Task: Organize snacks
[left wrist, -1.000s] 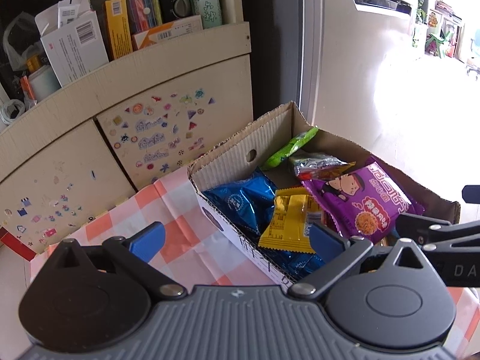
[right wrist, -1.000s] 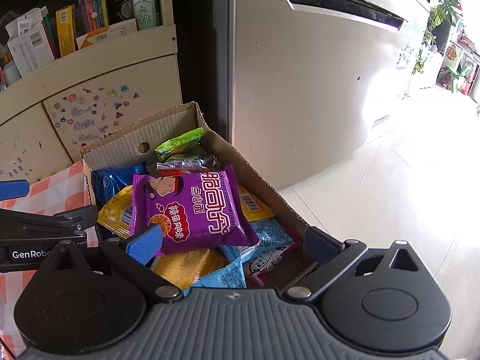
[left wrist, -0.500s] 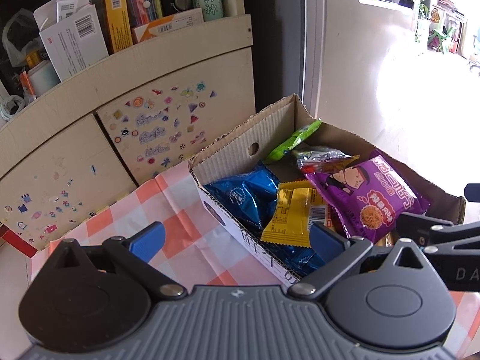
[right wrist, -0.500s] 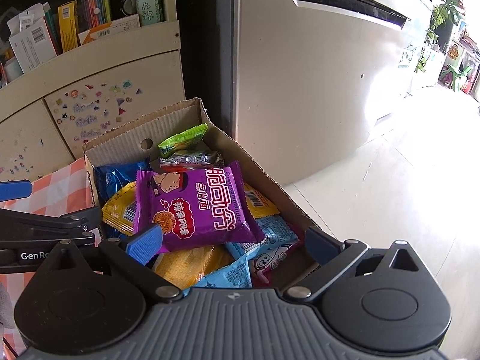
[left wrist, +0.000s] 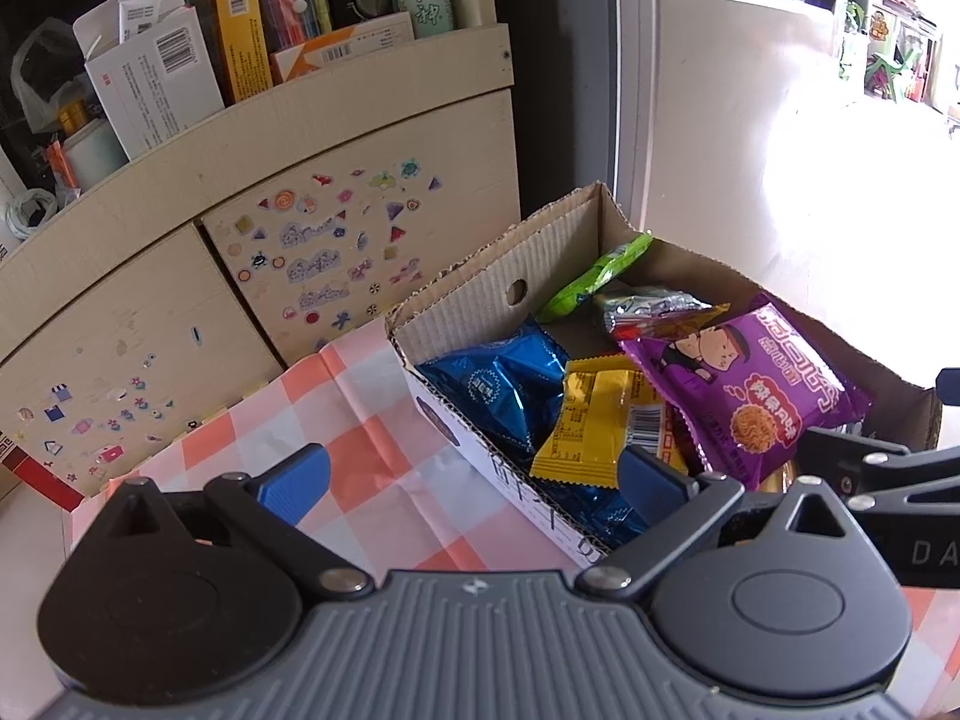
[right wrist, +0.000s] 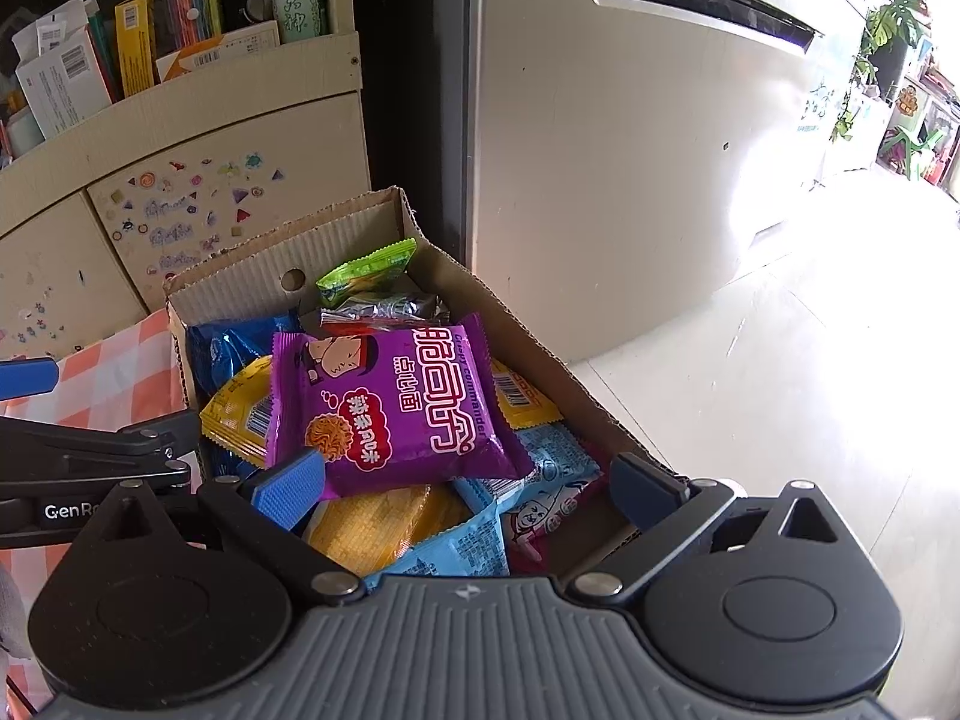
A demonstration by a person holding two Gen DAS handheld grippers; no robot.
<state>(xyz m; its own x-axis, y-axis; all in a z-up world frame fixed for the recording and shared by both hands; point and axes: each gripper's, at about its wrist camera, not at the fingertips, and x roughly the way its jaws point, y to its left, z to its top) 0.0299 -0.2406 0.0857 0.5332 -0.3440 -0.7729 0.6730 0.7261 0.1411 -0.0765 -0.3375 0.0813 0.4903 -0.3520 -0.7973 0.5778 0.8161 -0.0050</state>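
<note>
A cardboard box (left wrist: 480, 288) (right wrist: 252, 264) of snack packets stands on a pink-checked cloth (left wrist: 360, 444). A purple noodle packet (left wrist: 756, 390) (right wrist: 396, 408) lies on top, with blue (left wrist: 498, 390), yellow (left wrist: 600, 420) and green (left wrist: 594, 276) packets around it. My left gripper (left wrist: 474, 474) is open and empty, over the box's near left wall. My right gripper (right wrist: 468, 489) is open and empty, just above the packets at the box's near end.
A cream cabinet with stickers (left wrist: 336, 258) stands behind the box, its shelf holding boxes and bottles (left wrist: 240, 42). A grey appliance (right wrist: 630, 138) stands to the right. Pale floor (right wrist: 780, 372) lies right of the box.
Both grippers have pulled back and up slightly, so the box looks a little farther away. The purple packet lies a bit flatter on the pile. Both jaws stay open.
</note>
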